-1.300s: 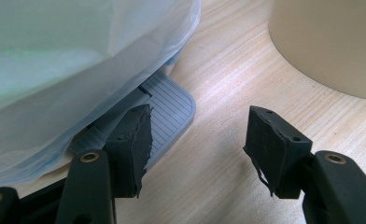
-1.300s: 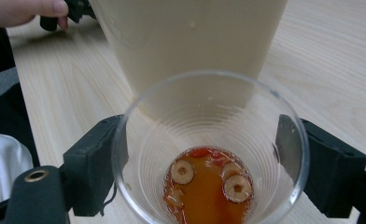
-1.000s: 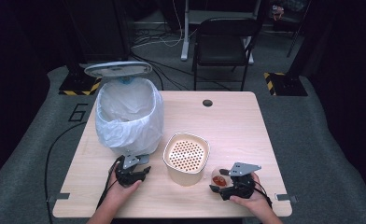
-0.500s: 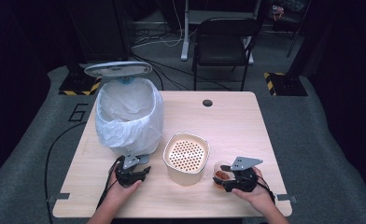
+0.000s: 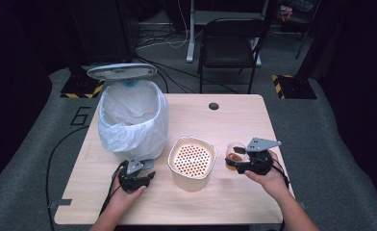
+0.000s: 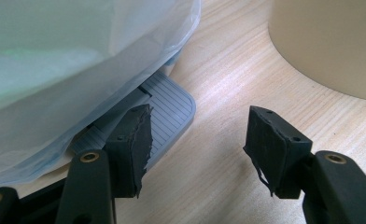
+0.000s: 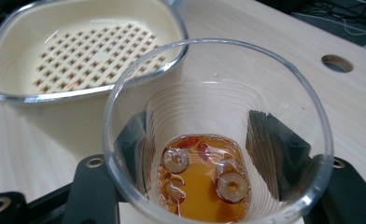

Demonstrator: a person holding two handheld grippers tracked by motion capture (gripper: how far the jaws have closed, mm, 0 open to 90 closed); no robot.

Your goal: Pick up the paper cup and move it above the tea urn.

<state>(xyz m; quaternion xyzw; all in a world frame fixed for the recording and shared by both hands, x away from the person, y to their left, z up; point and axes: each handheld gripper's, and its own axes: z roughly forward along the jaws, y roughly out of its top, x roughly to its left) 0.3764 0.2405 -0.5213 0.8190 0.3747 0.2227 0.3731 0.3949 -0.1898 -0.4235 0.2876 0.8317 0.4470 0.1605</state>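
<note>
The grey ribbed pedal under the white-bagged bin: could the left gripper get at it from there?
Probably yes. The left gripper is open, and the grey ribbed pedal lies just beyond its jaws on bare table, though the white bag overhangs its back.

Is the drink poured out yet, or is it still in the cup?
Not yet. The right tool is shut on the clear cup, with orange liquid and fruit slices inside. The strainer bowl looks nearly empty. The left tool waits open by the bin's pedal.
</note>
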